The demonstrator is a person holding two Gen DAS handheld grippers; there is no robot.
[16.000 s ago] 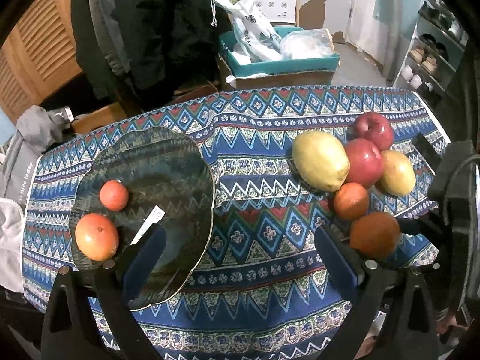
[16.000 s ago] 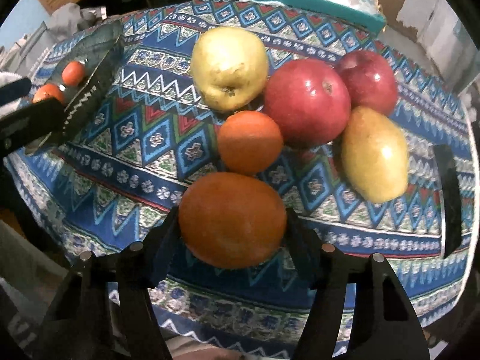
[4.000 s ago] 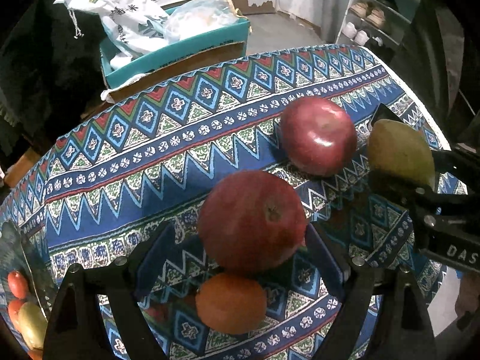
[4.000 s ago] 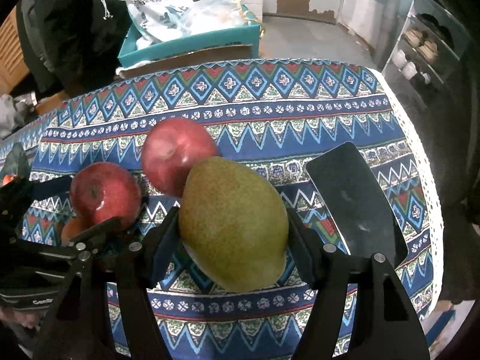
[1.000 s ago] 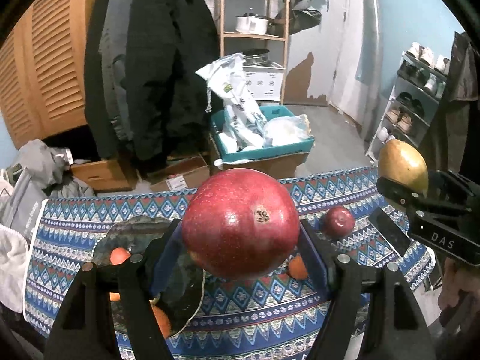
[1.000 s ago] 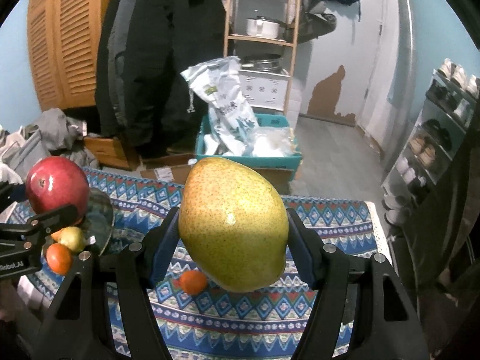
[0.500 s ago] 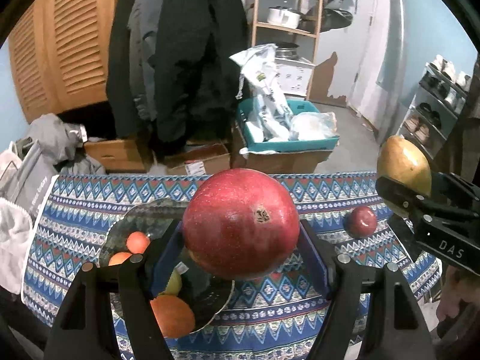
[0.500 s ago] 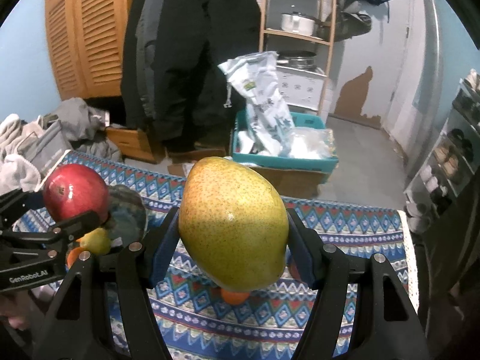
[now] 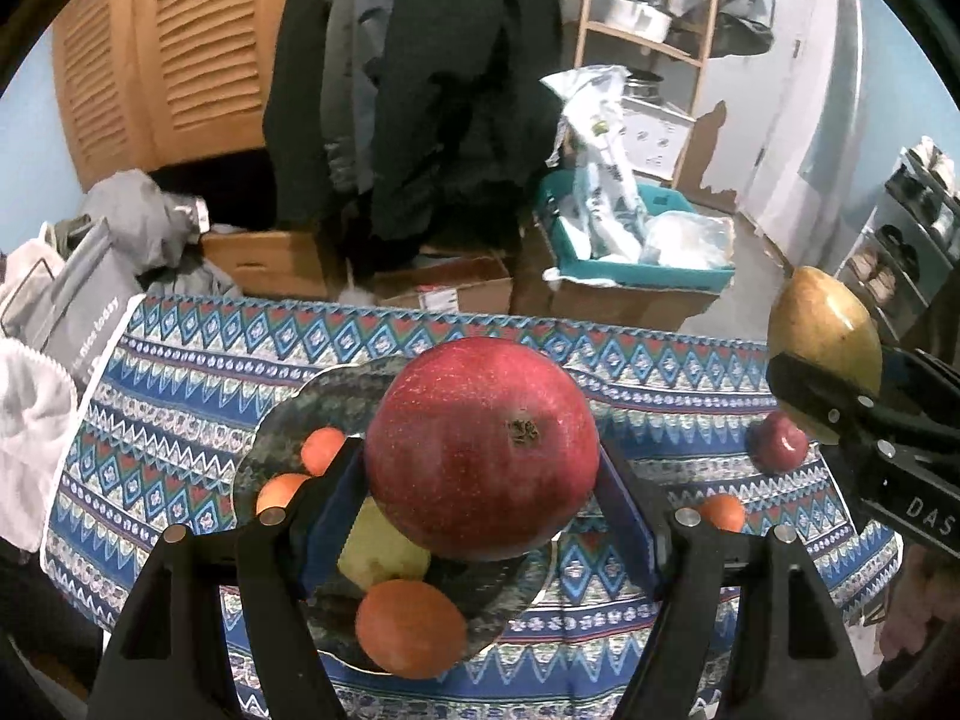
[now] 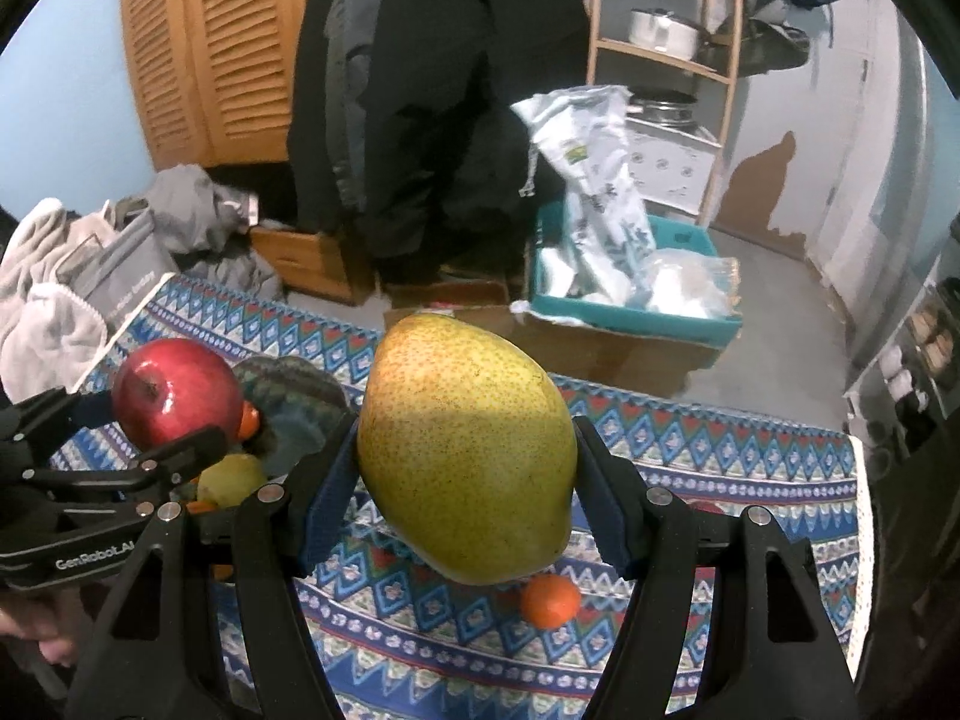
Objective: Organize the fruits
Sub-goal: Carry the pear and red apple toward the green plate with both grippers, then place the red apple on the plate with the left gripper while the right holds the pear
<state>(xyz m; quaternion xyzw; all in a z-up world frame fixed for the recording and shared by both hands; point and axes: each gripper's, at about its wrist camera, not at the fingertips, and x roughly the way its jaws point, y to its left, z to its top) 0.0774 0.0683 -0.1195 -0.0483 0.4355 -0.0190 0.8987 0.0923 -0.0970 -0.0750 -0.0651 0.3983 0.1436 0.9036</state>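
My left gripper point(image 9: 480, 480) pinches a red apple point(image 9: 482, 447) above the dark plate point(image 9: 288, 420) holding oranges and a pear. My right gripper point(image 10: 465, 480) clamps a yellow-green pear point(image 10: 465, 462) over the patterned tablecloth point(image 10: 720, 468), a small orange point(image 10: 549, 600) lying below.

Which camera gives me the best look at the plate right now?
Left wrist: the plate lies below the held red apple, its rim and the fruit on it visible. The right wrist shows only a slice behind the left claw.
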